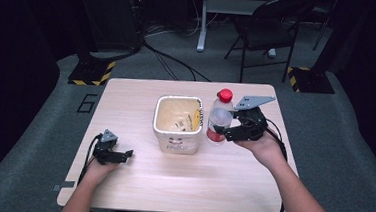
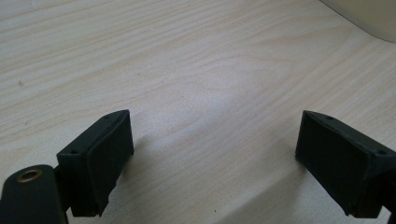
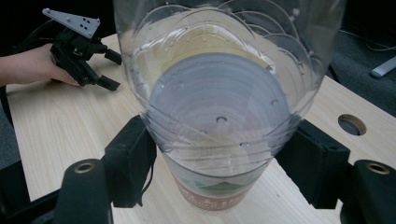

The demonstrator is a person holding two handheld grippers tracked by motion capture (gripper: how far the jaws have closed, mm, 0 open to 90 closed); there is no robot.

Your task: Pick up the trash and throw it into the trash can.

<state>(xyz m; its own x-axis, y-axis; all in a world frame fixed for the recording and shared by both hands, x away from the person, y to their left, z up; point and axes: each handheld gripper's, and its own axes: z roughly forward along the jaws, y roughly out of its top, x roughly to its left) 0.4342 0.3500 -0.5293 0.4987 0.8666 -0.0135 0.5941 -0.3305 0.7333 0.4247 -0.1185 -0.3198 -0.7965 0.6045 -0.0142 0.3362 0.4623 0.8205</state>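
Clear bottle (image 1: 219,119) | upright, red cap up | right claw (image 1: 231,125) pinching it | left claw (image 1: 128,155) spread

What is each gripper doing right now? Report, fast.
Left gripper: open, holding nothing, jaws over the light wooden table.
Right gripper: shut on the clear plastic bottle with the red cap.

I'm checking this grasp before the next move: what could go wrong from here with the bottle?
The right gripper clamps the clear bottle on its smooth, ribbed wall, so it might slip or dent. The bottle stands close beside the bin; a swing toward it could knock the rim. The left gripper rests open on the table, too far off to steady anything.
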